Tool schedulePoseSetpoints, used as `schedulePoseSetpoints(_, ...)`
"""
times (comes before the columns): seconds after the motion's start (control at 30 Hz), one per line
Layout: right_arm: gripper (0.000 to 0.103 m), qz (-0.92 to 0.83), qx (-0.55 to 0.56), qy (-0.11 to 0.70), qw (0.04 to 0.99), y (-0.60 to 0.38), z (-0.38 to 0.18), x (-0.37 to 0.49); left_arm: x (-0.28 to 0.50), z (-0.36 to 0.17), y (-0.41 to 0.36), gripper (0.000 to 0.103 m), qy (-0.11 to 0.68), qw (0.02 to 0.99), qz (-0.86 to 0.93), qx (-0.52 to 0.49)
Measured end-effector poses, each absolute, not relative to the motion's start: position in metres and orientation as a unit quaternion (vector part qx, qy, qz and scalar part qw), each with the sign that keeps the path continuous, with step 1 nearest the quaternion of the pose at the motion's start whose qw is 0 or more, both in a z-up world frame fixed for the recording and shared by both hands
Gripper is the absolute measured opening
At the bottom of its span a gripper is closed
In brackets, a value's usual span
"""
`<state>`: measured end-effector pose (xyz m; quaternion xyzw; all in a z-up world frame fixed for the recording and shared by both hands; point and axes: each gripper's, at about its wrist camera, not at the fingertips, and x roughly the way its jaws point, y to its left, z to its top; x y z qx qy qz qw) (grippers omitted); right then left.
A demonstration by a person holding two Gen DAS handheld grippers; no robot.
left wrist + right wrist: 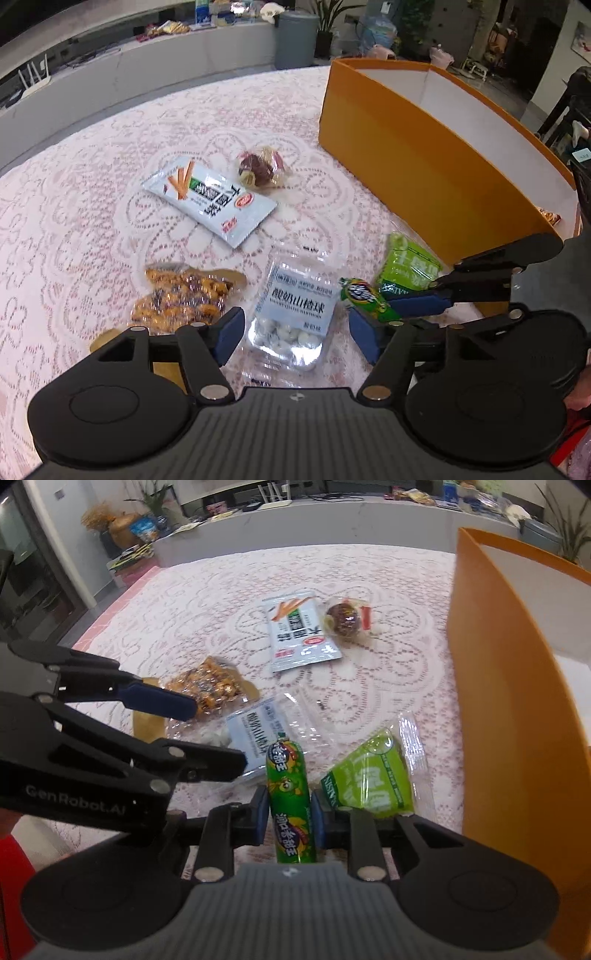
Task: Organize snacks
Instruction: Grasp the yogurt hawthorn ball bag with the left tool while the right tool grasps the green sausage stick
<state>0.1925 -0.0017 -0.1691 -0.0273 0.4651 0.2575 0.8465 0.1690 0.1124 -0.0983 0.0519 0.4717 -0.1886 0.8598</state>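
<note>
Sausage stick [290, 805], a light, firm cylinder in slick green film, lies clamped mid-length between the closed right gripper [289, 812] pads just ahead of its camera; the left gripper [295, 332] stands open over the clear candy pack [291, 314].

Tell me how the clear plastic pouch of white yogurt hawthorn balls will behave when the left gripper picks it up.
The clear plastic pouch of white balls probably flops: thin film, loose contents. The balls bunch at one end, so it may sag there. Its glossy film looks slippery for the open left gripper.
</note>
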Motion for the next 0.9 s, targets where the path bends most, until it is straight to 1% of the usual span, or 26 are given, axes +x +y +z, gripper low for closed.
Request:
schedulePoseSetpoints(0.17,0.022,0.25,-0.006,0.469,0.847,-0.013,-0.166,0.194,0.174,-0.097,0.114,0.084,0.474,0.856,-0.198,0.063)
schedulePoseSetpoints(0.33,0.022,0.262,0.045,0.481,0.836,-0.03,-0.162,0.195,0.175,-0.103,0.11,0.083,0.481,0.85,-0.194,0.093)
schedulePoseSetpoints(0.53,0.022,0.262,0.054,0.481,0.835,-0.031,-0.162,0.194,0.18,-0.119,0.111,0.086,0.502,0.834,-0.197,0.117)
schedulePoseSetpoints(0.67,0.022,0.263,0.047,0.475,0.839,-0.03,-0.162,0.191,0.178,-0.125,0.105,0.087,0.5,0.83,-0.204,0.14)
schedulePoseSetpoints(0.9,0.022,0.254,0.052,0.483,0.836,-0.031,-0.168,0.194,0.186,-0.138,0.102,0.087,0.489,0.839,-0.206,0.125)
